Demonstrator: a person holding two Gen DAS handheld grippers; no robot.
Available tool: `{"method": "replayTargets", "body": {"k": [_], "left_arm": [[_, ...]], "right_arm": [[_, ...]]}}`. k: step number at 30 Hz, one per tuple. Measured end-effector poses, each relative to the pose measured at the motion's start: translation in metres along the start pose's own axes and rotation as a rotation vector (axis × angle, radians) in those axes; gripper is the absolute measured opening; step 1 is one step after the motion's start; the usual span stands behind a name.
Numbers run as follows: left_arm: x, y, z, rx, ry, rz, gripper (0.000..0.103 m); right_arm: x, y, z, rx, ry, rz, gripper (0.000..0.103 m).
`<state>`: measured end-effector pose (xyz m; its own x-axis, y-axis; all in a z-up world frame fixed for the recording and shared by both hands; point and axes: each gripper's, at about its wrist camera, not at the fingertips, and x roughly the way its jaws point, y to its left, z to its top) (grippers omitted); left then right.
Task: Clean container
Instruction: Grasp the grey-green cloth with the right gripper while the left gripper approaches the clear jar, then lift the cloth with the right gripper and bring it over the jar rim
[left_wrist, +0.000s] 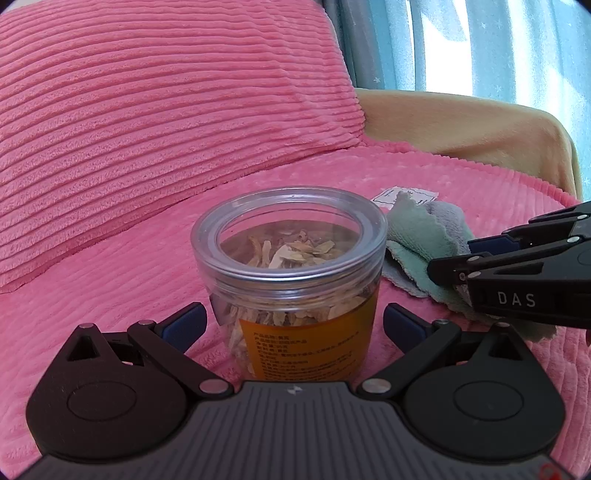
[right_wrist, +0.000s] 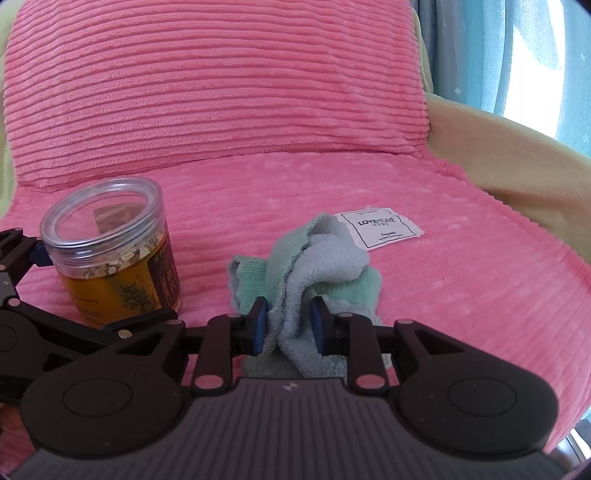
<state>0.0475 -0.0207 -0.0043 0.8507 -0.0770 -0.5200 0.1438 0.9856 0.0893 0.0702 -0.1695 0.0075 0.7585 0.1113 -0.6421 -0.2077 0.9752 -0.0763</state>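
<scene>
Two blue-padded fingers of the left hand-held gripper stand spread around the clear plastic jar with the orange label at lower centre of the left wrist view, neither visibly touching it; it stands on the pink ribbed cushion. Right wrist view: the right hand-held gripper is clenched on the crumpled green-and-grey cloth at centre, the jar at left, well apart.

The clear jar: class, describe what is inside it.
Through the clear lid of the jar, pale dried flakes show. The orange label covers the lower contents, so how far down they reach stays hidden.
</scene>
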Motion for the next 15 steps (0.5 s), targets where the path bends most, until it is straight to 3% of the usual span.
{"method": "replayTargets", "body": {"k": [5, 10, 15], "left_arm": [[-0.002, 0.0, 0.0, 0.001, -0.009, 0.004, 0.102], [-0.002, 0.0, 0.002, 0.012, -0.021, 0.0, 0.102], [-0.004, 0.0, 0.002, 0.019, -0.024, -0.017, 0.1]], "right_arm": [[-0.001, -0.001, 0.0, 0.009, 0.0, 0.001, 0.019], [-0.004, -0.005, 0.002, 0.042, -0.008, 0.009, 0.008], [-0.012, -0.01, 0.005, 0.074, -0.049, 0.03, 0.007]]}}
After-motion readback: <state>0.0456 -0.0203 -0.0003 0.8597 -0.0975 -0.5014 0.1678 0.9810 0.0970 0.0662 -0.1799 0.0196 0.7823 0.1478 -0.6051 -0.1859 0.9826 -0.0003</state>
